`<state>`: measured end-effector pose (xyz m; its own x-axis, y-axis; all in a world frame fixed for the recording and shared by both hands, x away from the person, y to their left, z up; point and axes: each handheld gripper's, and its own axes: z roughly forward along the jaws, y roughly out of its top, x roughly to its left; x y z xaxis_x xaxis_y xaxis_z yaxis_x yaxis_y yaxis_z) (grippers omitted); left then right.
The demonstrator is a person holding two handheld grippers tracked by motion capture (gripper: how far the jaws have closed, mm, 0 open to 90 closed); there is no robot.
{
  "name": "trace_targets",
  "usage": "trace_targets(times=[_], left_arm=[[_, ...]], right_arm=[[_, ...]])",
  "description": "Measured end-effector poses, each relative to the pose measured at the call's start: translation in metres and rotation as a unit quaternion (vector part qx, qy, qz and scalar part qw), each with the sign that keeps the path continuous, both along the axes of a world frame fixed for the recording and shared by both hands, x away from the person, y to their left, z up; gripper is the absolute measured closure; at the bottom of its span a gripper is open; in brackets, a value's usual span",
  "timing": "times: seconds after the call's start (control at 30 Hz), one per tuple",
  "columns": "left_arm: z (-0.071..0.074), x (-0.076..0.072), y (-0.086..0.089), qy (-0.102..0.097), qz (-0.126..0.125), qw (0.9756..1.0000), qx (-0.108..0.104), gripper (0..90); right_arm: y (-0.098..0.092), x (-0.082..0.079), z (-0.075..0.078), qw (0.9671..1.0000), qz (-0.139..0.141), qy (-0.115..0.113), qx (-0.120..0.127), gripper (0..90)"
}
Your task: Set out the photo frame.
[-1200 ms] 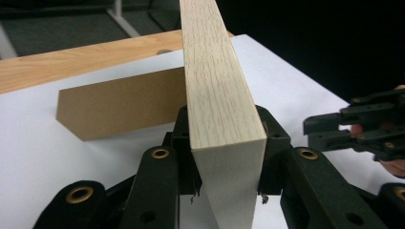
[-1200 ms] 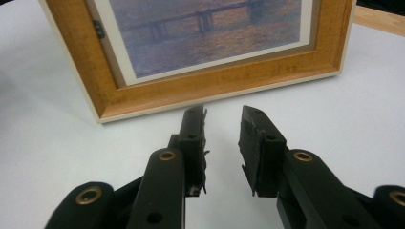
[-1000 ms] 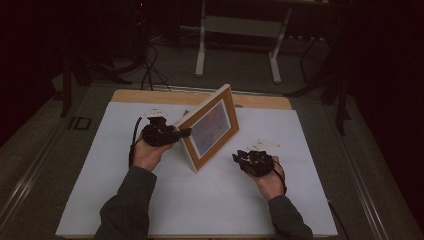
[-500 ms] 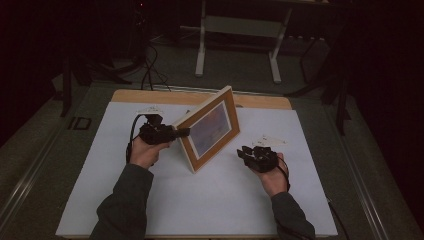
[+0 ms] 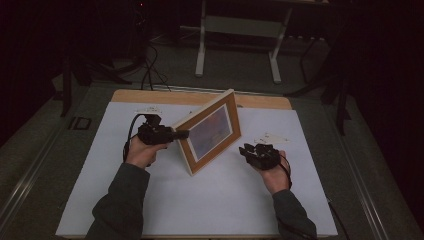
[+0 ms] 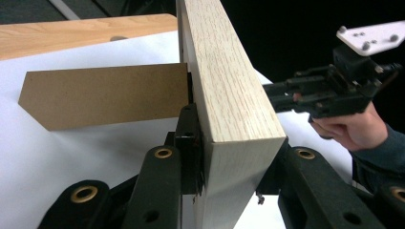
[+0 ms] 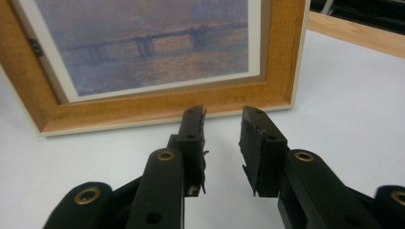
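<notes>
Light oak-wood picture frame with a purple-orange bridge-at-dusk print (image 5: 210, 131) standing on its lower edge near the middle of the table, a bit toward the far edge, leaning back and angled so the print faces the near right corner. Left tongs (image 5: 176, 134) clenched on the frame's left side rail: in the left gripper view, pads pressed on both faces of the pale wood edge (image 6: 229, 95), evidently holding it upright while the support gets sorted. Brown fibreboard easel-back flap (image 6: 105, 95) swung out behind the frame toward the far left corner, low end on the sheet; looks deployed as the prop, though hinge hidden behind the rail. Right tongs (image 5: 252, 151) released, nothing between them, lying just off the frame's lower right corner, toward the right edge; right gripper view looks along the parted jaws at the frame's bottom rail (image 7: 157, 107), near but not touching. Probably standing by to steady or nudge the front. Judgement: stand-up step close to done, grip release on the left remaining; risk is tipping forward if the flap angle is too shallow. Surface: white sheet (image 5: 210, 200) over a light wooden table (image 5: 150, 96), wood strip bare along the far edge. Room dark; grey floor, cables and a white metal stand base (image 5: 235, 30) beyond the far edge.
</notes>
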<state>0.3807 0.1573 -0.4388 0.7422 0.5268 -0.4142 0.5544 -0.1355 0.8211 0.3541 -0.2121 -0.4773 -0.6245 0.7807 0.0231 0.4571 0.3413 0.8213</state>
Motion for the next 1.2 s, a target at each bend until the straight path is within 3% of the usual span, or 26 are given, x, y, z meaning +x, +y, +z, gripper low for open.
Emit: trace_targets(times=[0.23,0.4,0.63,0.77,0.87,0.93,1.03,1.1,1.17,1.2], left_arm=[[0.0,0.0,0.0,0.001,-0.029,0.9996,-0.002,70.0],[-0.001,0.002,-0.001,0.001,-0.053,0.9986,-0.007,70.0],[-0.001,0.008,-0.003,0.001,-0.084,0.9964,-0.008,69.8],[-0.002,0.012,-0.006,-0.002,-0.115,0.9933,-0.009,69.7],[-0.001,0.01,-0.009,-0.003,-0.092,0.9957,-0.001,68.7],[-0.003,0.004,-0.01,0.0,-0.06,0.998,0.02,55.5],[-0.014,-0.019,-0.006,0.0,-0.007,0.9999,0.011,46.7],[-0.025,-0.037,-0.005,-0.007,0.02,0.9993,0.03,48.7],[-0.033,-0.048,-0.007,-0.016,0.037,0.9975,0.058,59.9],[-0.035,-0.05,-0.007,-0.02,0.034,0.9978,0.053,63.8]], right_arm=[[-0.004,0.015,0.003,0.9999,-0.012,0.004,0.003,66.4],[-0.012,0.035,0.004,0.9994,-0.016,0.019,0.026,53.1],[-0.016,0.057,0.01,0.9994,-0.004,0.023,0.026,33.6],[-0.014,0.069,0.007,0.9979,0.025,0.048,0.037,25.8],[-0.013,0.078,0.0,0.9961,0.046,0.063,0.041,24.3],[-0.015,0.082,-0.002,0.9944,0.061,0.07,0.051,23.8],[-0.017,0.085,-0.005,0.9929,0.073,0.072,0.06,23.4],[-0.02,0.086,-0.006,0.9906,0.085,0.079,0.073,25.5],[-0.022,0.086,-0.007,0.9904,0.087,0.077,0.076,28.4],[-0.023,0.086,-0.007,0.9907,0.085,0.075,0.075,31.9]])
